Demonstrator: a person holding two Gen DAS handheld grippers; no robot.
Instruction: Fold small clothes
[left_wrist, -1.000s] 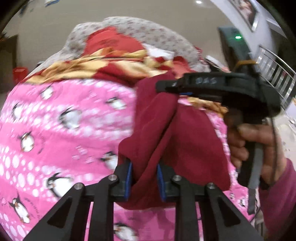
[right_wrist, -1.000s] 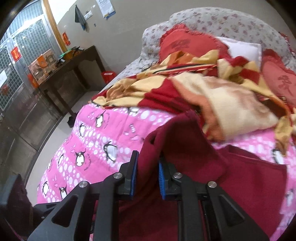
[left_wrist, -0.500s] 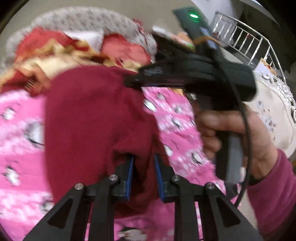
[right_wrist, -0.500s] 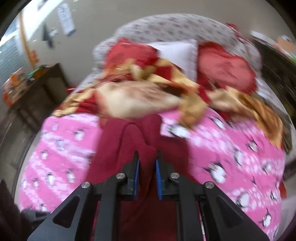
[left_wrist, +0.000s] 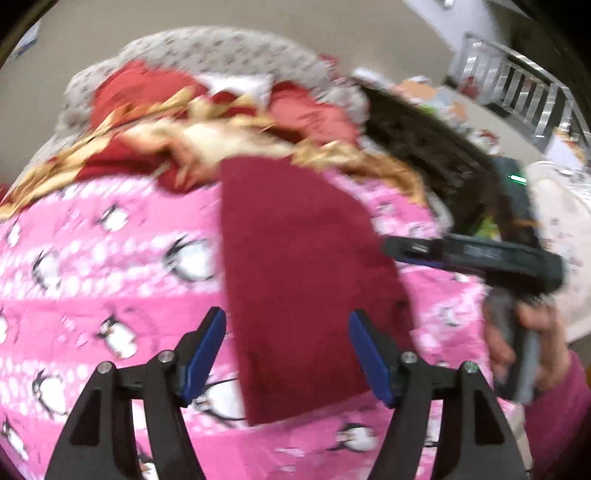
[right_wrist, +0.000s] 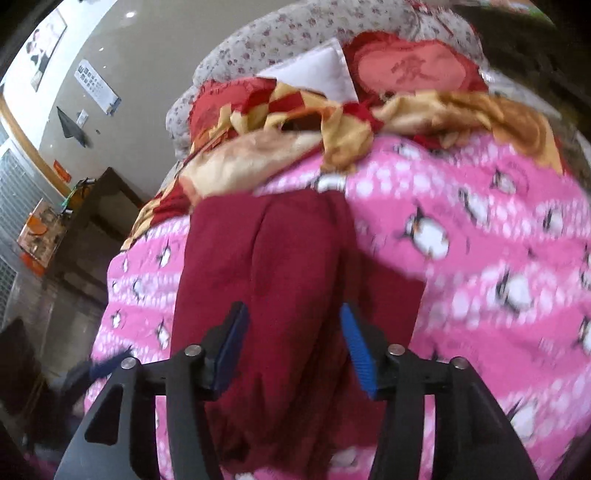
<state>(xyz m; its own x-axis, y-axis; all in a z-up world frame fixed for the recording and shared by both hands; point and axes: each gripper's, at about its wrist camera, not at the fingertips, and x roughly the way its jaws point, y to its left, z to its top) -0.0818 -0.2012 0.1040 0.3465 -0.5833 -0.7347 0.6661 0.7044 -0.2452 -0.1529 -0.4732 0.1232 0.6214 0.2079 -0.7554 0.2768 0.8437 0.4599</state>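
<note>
Release is what I read on both sides: a second ago each pair of jaws pinched a bunch of the maroon garment (left_wrist: 306, 273), and now both have just been opening and stand wide with nothing pressed between the pads. On the left gripper (left_wrist: 286, 356) the blue pads (left_wrist: 207, 354) sit clear of the cloth on either flank, the near edge of the cloth lying in the gap without touching either one. On the right gripper (right_wrist: 293, 349) the cloth likewise runs up between the spread pads, loose; the picture is blurred, so I cannot tell whether a fold brushes the inner face of one pad. The garment now lies flat on the pink penguin bedspread (left_wrist: 103, 266), roughly in the middle of the left wrist view, a long panel running from about six o'clock up towards twelve, where its far end meets the heap of red and gold blanket (left_wrist: 192, 136). From the right wrist view it looks doubled, with a lengthwise crease and a second layer showing at three o'clock of the main panel. In the left view the right tool, with the hand (left_wrist: 517, 350) and pink sleeve that carry it, sits at three o'clock of the cloth, just beside its edge. My judgement is that one fold has been laid down and let go; next I would want to check the edges line up, then take a fresh hold for a further fold, watching that the top layer does not slide.
</note>
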